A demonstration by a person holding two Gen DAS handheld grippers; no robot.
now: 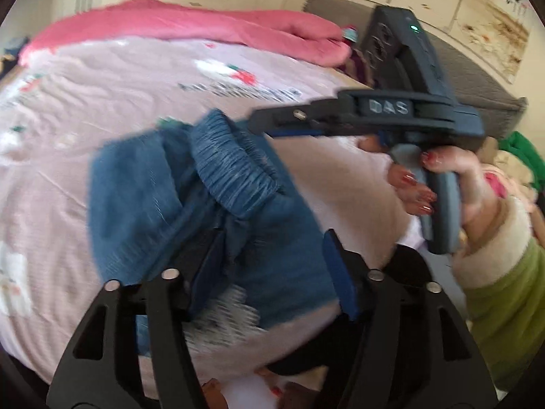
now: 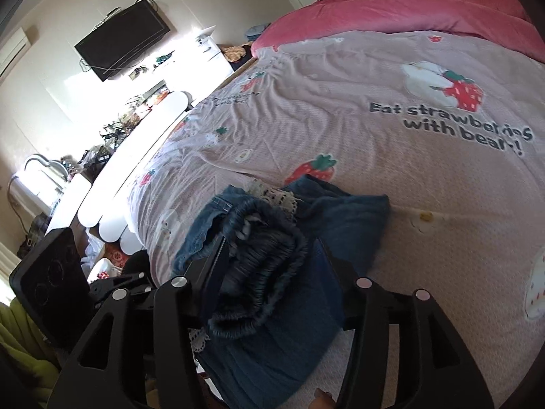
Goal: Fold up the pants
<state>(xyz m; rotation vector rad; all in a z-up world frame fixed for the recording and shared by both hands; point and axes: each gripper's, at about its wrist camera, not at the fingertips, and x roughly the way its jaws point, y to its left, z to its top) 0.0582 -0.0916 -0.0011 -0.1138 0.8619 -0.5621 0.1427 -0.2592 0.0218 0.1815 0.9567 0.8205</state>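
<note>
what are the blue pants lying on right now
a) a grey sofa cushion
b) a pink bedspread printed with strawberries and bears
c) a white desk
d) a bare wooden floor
b: the blue pants sit bunched on the pink bedspread, whose strawberry and bear prints and lettering show around them in the right wrist view.

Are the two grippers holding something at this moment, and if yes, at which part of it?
Neither grips. The blue pants lie on the bed, their bunched waistband between the open fingers of the left gripper and right gripper; the pads do not press it.
</note>
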